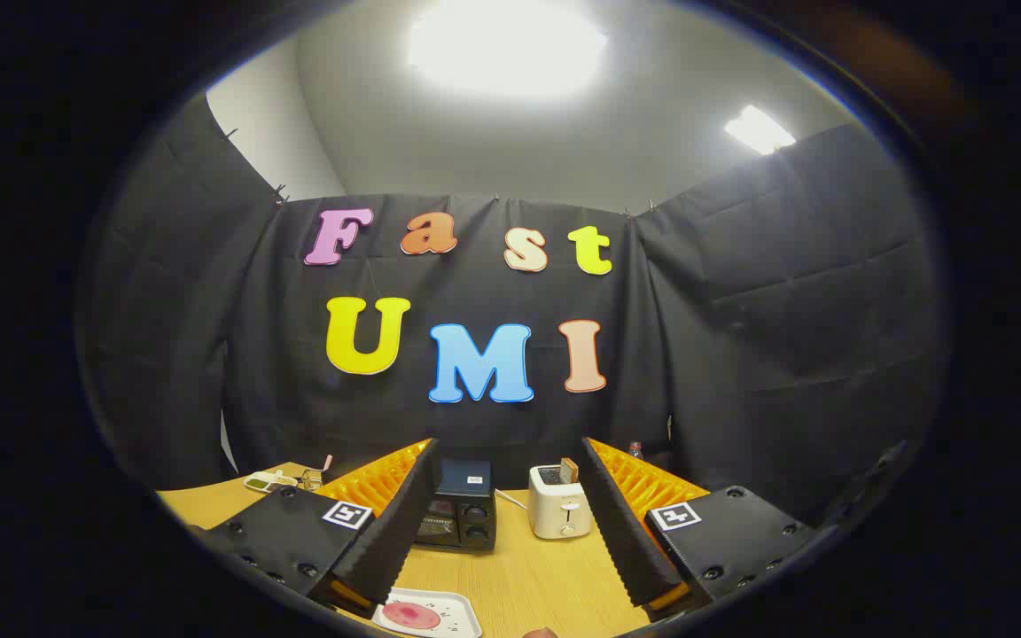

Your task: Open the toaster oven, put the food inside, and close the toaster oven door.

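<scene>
Gripper (504, 532) fingers wide apart over the table (510, 576), oven (462, 518) and toaster (559, 509) beyond, plate (440, 613) between; no readable writing.

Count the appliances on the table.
2: a black toaster oven beyond the open gripper, and a white toaster beside it. Others may be hidden behind the fingers.

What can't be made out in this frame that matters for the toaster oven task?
- Toaster oven: its left part sits behind the left finger, so the door handle is hidden.
- Food on the white tray: too flat and close to identify.
- Small items at the table's far left: too small to name.
- Gripper: open, holding nothing.
</scene>
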A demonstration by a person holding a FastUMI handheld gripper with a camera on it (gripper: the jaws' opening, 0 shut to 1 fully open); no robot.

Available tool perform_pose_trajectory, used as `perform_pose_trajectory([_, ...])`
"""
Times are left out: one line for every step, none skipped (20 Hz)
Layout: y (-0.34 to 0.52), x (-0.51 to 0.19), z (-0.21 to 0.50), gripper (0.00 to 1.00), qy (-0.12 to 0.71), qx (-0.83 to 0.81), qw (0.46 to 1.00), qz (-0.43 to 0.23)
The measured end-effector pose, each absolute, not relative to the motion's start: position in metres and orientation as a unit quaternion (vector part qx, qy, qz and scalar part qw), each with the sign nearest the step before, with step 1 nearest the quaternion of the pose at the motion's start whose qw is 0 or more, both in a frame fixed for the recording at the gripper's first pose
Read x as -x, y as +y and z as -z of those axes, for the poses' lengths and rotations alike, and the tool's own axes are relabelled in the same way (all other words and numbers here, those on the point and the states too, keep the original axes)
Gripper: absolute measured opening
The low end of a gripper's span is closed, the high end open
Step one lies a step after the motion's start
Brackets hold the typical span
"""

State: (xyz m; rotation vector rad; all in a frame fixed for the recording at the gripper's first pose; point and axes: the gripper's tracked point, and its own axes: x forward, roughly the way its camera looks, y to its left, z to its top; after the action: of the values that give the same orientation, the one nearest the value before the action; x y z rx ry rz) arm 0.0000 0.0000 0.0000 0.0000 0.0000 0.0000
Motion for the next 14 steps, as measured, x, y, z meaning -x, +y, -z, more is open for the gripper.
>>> perform_pose_trajectory([0.0006,-0.0010,0.0003,0.98,0.002,-0.001,1.000,0.000])
perform_pose_trajectory([0.0020,-0.0004,0.0015,0.98,0.003,-0.003,1.000,0.000])
perform_pose_trajectory([0.0018,-0.0007,0.0017,0.98,0.003,-0.003,1.000,0.001])
perform_pose_trajectory([0.0025,-0.0003,0.0014,0.98,0.003,-0.003,1.000,0.000])
perform_pose_trajectory([0.0025,0.0001,0.0010,0.98,0.002,-0.001,1.000,0.001])
perform_pose_trajectory([0.0026,0.0005,0.0014,0.98,0.002,0.001,1.000,0.001])
perform_pose_trajectory([0.0027,0.0000,0.0025,0.98,0.004,0.002,1.000,0.001])
perform_pose_trajectory([0.0027,-0.0006,0.0036,0.98,0.005,0.001,1.000,0.001])
perform_pose_trajectory([0.0028,-0.0003,0.0034,0.98,0.005,-0.001,1.000,0.001])
perform_pose_trajectory([0.0021,-0.0007,0.0028,0.98,0.005,-0.002,1.000,0.002])
perform_pose_trajectory([0.0012,0.0002,0.0034,0.98,0.005,-0.003,1.000,0.003])
perform_pose_trajectory([0.0014,0.0004,0.0031,0.98,0.005,-0.003,1.000,0.003])
perform_pose_trajectory([0.0012,0.0002,0.0043,0.98,0.005,-0.003,1.000,0.003])
perform_pose_trajectory([0.0012,0.0005,0.0044,0.98,0.006,-0.003,1.000,0.002])
